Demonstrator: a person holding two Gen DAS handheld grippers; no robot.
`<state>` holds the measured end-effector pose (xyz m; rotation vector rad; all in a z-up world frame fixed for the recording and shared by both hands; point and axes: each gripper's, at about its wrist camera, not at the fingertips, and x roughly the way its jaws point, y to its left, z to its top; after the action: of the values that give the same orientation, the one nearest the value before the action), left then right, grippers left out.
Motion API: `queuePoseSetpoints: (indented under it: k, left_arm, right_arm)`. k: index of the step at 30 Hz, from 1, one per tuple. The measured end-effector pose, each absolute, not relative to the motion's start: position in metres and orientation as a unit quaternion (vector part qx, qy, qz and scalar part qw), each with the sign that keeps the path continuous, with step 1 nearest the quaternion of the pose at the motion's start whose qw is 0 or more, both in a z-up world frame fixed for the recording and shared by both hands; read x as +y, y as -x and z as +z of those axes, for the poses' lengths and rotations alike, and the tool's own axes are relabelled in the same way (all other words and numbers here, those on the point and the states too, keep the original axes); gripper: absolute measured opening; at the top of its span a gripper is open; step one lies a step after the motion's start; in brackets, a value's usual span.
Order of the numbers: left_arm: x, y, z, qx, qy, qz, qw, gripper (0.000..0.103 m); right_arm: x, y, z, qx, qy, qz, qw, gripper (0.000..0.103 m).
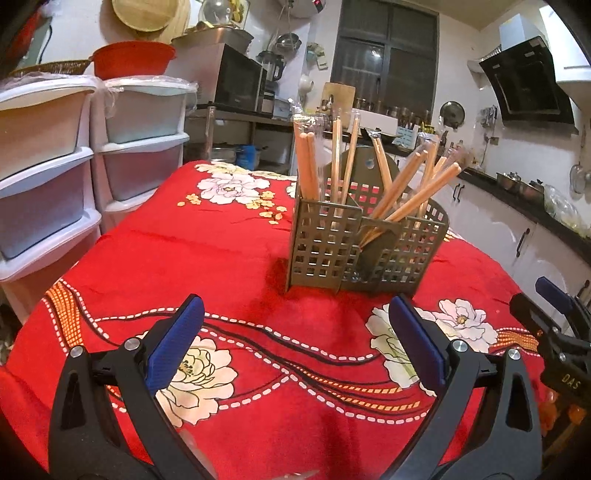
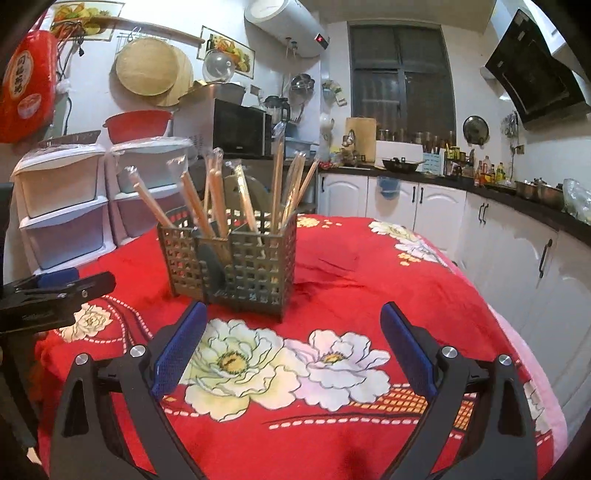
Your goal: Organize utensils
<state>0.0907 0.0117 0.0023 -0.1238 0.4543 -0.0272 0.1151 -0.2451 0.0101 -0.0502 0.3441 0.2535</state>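
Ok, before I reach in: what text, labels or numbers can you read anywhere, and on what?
"DAS": on the black body of the right tool, seen from the left wrist.
Large red hanging bag: white Chinese characters, too blurred to read.
White cylindrical water heater: red digits on its display, too small to read.

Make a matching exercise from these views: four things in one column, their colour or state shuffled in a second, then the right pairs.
Things:
1. perforated grey-green utensil caddy
2. plastic-wrapped wooden chopsticks
3. flowered tablecloth
4. left tool

Descriptions:
A. red
B. open, holding nothing
C. standing on the table
D. leaning upright in compartments

Pairs: 1-C, 2-D, 3-A, 4-B
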Motion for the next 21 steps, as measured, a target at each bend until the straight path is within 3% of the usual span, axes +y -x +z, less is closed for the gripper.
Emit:
queuePoseSetpoints:
  k: [21]
  left_arm:
    - [0.009, -0.085, -0.001, 0.211, 0.061, -0.014, 0.975, 0.091]
  right_arm:
    - [-0.24, -0.118, -0.005, 0.198, 0.017, 0.139, 0.97, 0.092]
